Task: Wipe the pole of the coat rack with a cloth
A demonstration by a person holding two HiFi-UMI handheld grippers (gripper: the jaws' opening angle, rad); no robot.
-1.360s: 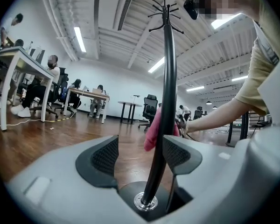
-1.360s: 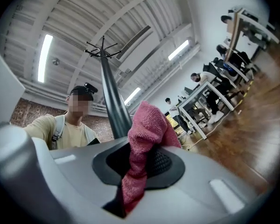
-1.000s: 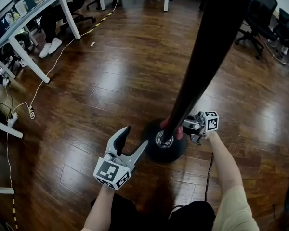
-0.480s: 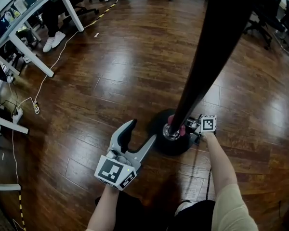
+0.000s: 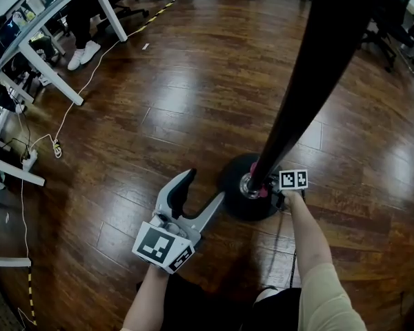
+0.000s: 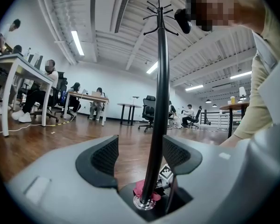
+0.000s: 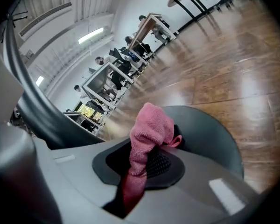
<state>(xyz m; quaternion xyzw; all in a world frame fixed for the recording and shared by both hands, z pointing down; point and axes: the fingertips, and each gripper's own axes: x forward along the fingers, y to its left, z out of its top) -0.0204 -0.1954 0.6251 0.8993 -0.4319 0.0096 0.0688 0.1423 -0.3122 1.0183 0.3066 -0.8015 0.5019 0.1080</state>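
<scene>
Head view: black pole (image 5: 297,109) runs from upper right down to a round base (image 5: 229,202) at frame centre, on the wood floor (image 5: 179,102). Right gripper (image 5: 279,187) sits low at the pole's foot, with a pink cloth (image 5: 261,190) against the pole. Left gripper (image 5: 201,189) is lower centre-left, one tip near the base edge.
Left gripper view: jaws wide apart, empty. The pole (image 6: 159,101) shows through the gap beyond them, the cloth (image 6: 141,189) at its foot.
Right gripper view: jaws clamped on the cloth (image 7: 149,125), which sticks up. The pole (image 7: 35,108) curves at frame left.
</scene>
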